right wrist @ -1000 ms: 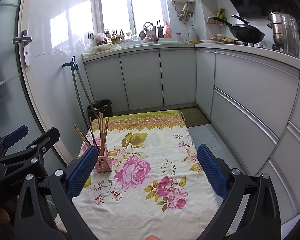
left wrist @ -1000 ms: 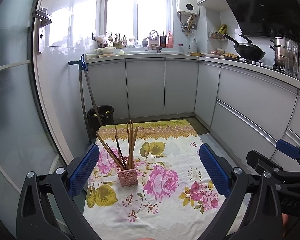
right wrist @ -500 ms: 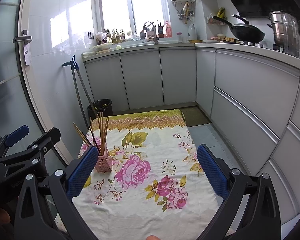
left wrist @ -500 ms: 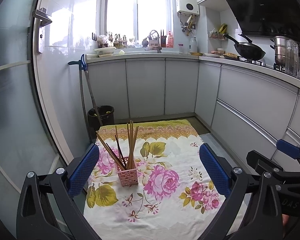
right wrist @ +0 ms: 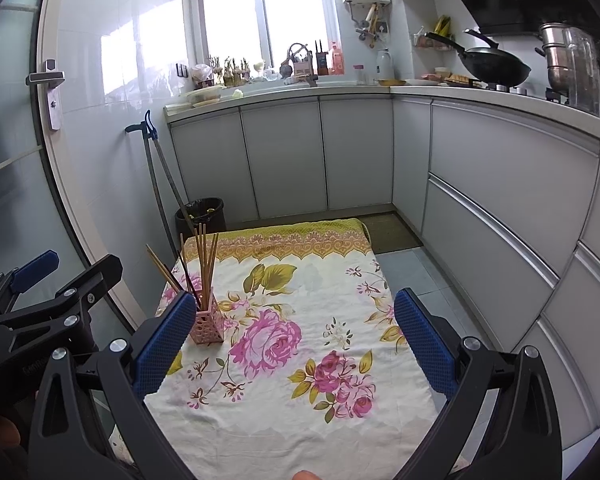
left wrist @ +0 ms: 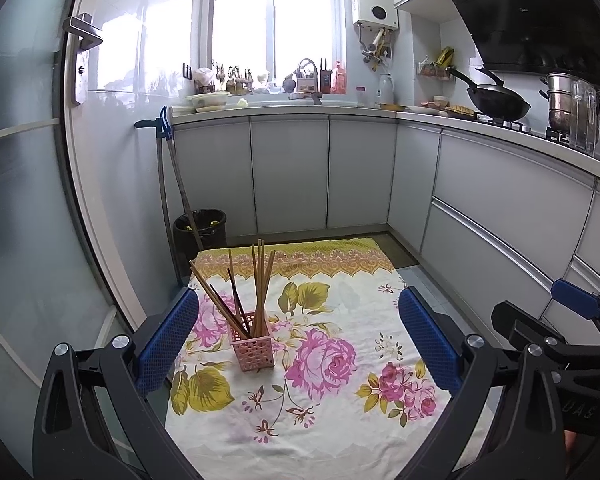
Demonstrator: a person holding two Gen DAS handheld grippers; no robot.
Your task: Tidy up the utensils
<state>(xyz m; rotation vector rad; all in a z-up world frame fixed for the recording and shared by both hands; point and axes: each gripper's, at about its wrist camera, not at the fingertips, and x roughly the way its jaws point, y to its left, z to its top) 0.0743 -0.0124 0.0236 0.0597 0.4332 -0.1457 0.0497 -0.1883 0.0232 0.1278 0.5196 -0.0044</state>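
— Floral cloth (left wrist: pixel 320 408), white with pink roses and a yellow border at the far end, covers the table (right wrist: pixel 384 252) completely. Where does the task's thing stand?

— Pink holder (left wrist: pixel 253 341), perforated, upright on the cloth toward its left side. Brown chopsticks (left wrist: pixel 256 284) stand in it, some vertical, some leaning left.

— State of each tool?

— Left tool (left wrist: pixel 298 342): blue pads spread wide, nothing between them, held above the near end of the table; the holder shows between its fingers, well apart from both. Right tool (right wrist: pixel 290 342): likewise spread and empty. In the right view its left pad (right wrist: pixel 162 346) overlaps the holder's edge; contact cannot be told.

— The room?

— Kitchen. White cabinets (left wrist: pixel 324 172) run along the far wall and the right side. Window (left wrist: pixel 274 24) above the counter, with bottles and jars on the sill. Wok (left wrist: pixel 498 102) and steel pot (left wrist: pixel 564 102) on the stove at right. Black bin (left wrist: pixel 200 232) on the floor just beyond the table's far-left corner, two long handles leaning over it against the wall. Frosted glass door (left wrist: pixel 24 200) at left.
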